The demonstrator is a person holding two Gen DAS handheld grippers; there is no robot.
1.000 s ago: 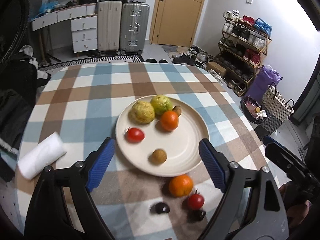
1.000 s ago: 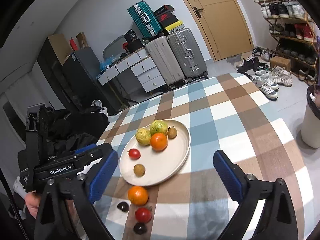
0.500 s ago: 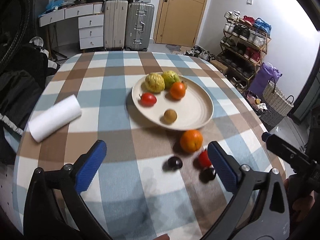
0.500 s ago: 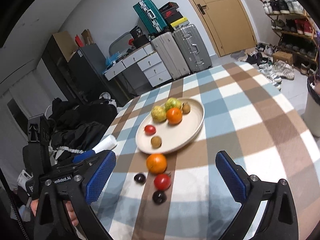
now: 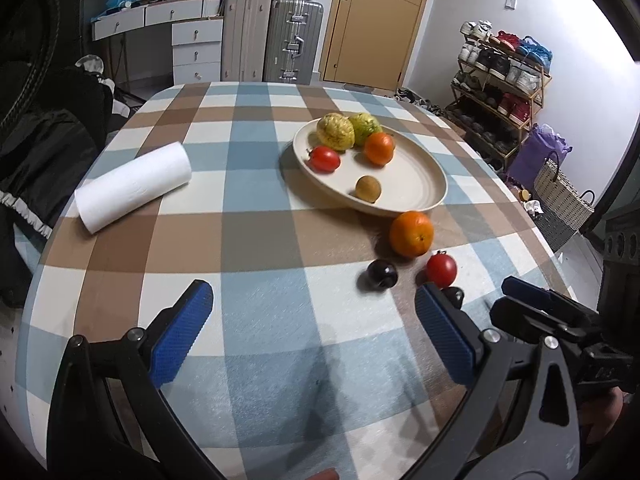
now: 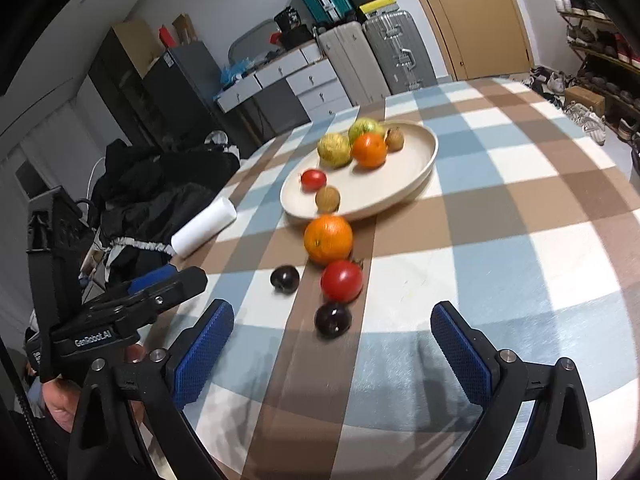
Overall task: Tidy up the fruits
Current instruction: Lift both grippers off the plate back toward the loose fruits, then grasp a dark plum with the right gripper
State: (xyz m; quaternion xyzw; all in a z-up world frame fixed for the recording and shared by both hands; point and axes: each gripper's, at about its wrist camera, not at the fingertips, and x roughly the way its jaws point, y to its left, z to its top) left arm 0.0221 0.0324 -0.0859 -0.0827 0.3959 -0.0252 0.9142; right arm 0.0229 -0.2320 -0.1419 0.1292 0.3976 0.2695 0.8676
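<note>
**Checked cloth, plate half filled, four fruits loose**

Cream plate (image 5: 434,184) sits on the checked table (image 5: 248,240) and holds two yellow-green fruits, a small orange (image 5: 379,148), a tomato (image 5: 324,159) and a brown fruit (image 5: 368,188). Just off its near rim lies a bigger orange (image 6: 328,239), almost touching the plate. Nearer the grippers are a red tomato (image 6: 341,281) and two dark plums (image 6: 285,278), (image 6: 333,319), close together but apart from the plate. A white paper roll (image 5: 134,186) lies well to the left.

Left gripper (image 5: 308,332) hangs over bare cloth, its blue pads spread wide with nothing between them. Right gripper (image 6: 334,354) is likewise spread and empty, the nearer plum just ahead of its gap.
</note>
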